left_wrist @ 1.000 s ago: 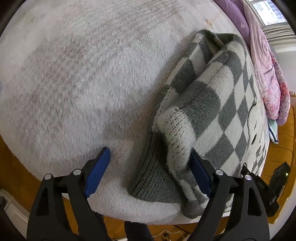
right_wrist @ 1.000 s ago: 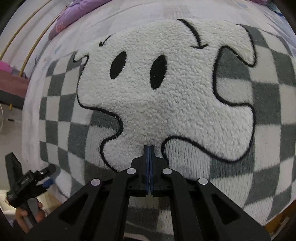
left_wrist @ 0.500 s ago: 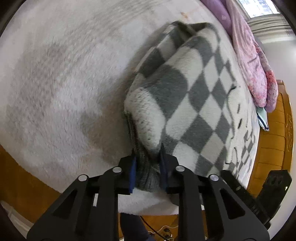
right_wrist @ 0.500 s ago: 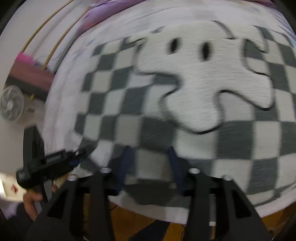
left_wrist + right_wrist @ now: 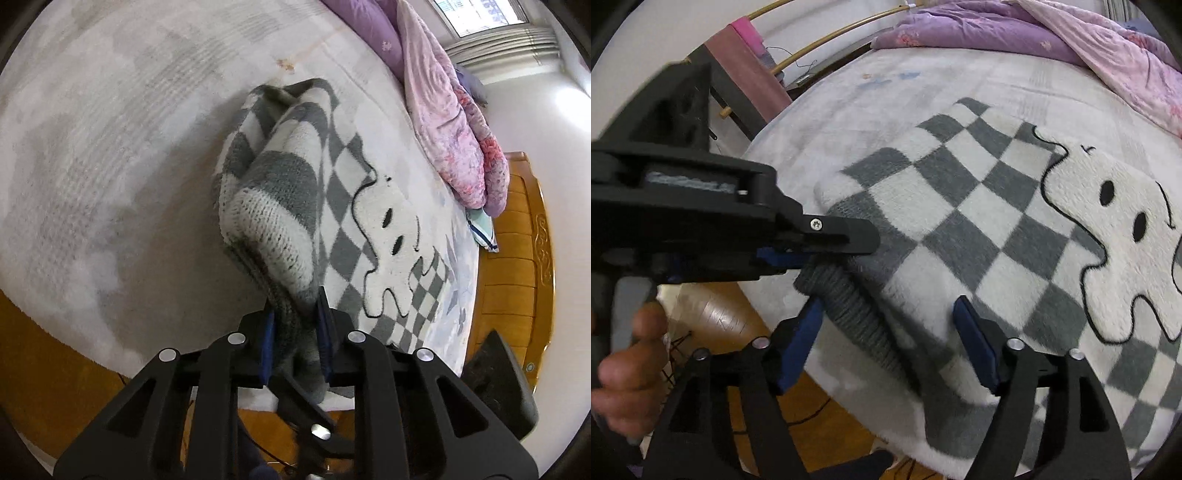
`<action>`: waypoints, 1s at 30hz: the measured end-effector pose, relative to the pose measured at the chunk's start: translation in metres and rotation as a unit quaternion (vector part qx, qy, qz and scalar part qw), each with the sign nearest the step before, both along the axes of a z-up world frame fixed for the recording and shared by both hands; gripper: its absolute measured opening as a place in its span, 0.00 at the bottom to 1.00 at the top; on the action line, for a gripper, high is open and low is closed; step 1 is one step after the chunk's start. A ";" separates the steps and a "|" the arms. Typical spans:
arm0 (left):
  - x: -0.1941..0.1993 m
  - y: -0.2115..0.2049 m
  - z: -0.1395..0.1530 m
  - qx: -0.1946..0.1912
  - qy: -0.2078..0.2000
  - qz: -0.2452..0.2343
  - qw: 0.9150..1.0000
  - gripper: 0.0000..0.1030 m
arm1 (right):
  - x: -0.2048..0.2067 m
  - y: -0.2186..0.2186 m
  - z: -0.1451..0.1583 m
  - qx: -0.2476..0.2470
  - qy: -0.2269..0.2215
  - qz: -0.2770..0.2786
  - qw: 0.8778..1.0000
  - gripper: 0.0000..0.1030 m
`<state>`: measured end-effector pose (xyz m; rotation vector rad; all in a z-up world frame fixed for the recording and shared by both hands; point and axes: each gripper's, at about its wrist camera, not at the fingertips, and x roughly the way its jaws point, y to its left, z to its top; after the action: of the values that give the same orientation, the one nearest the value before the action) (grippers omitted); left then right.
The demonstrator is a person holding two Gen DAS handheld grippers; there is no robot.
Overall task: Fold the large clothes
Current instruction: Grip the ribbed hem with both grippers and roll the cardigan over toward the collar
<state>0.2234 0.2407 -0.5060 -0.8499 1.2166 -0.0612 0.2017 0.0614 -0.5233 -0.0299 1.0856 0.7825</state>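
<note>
Left gripper [image 5: 294,338] clamped on sweater [image 5: 280,206] cuff; right gripper [image 5: 892,341] wide open, straddling hem

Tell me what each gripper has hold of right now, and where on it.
Left gripper: shut on the checkered sweater at its grey ribbed cuff. Right gripper: open, holding nothing.

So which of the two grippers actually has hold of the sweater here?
The left gripper: its blue pads are clamped on the checkered sweater's grey ribbed cuff. The right gripper is spread open around the ribbed hem, gripping nothing.
</note>
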 end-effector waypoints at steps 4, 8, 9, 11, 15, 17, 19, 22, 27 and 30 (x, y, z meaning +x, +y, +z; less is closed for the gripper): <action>0.004 -0.005 0.003 -0.014 0.002 0.008 1.000 0.18 | 0.003 0.006 -0.011 0.010 0.009 -0.003 1.000 0.76; 0.005 -0.008 0.006 -0.012 0.000 0.001 1.000 0.18 | 0.004 0.007 -0.006 0.007 -0.007 -0.015 1.000 0.76; 0.005 -0.008 0.007 -0.012 -0.001 0.001 1.000 0.18 | 0.008 0.010 -0.007 0.009 -0.002 -0.019 1.000 0.74; 0.006 -0.009 0.008 -0.010 0.000 0.008 1.000 0.18 | 0.012 0.012 -0.008 0.008 0.006 -0.025 1.000 0.64; 0.008 -0.008 0.007 -0.034 0.013 0.018 0.999 0.20 | 0.017 0.007 -0.012 -0.011 0.019 -0.036 0.999 0.27; 0.008 -0.011 0.012 -0.034 0.012 0.016 0.999 0.20 | 0.024 -0.005 -0.015 0.008 0.051 -0.055 0.997 0.22; 0.007 -0.014 0.026 -0.027 -0.012 0.012 0.999 0.25 | 0.029 -0.018 -0.015 0.030 0.073 -0.072 0.994 0.20; 0.006 -0.017 0.053 0.000 -0.055 0.011 0.998 0.46 | 0.035 -0.045 -0.007 0.088 0.107 -0.117 0.984 0.19; 0.013 -0.021 0.073 0.073 -0.072 0.031 0.994 0.52 | 0.044 -0.127 0.010 0.195 0.153 -0.235 0.940 0.18; 0.026 -0.038 0.059 0.075 -0.047 0.014 0.996 0.52 | 0.035 -0.181 0.024 0.260 0.158 -0.283 0.909 0.17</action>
<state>0.2494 0.2026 -0.4466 -0.7237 1.1076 0.0129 0.2367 -0.1200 -0.4990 0.8580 1.0763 0.5280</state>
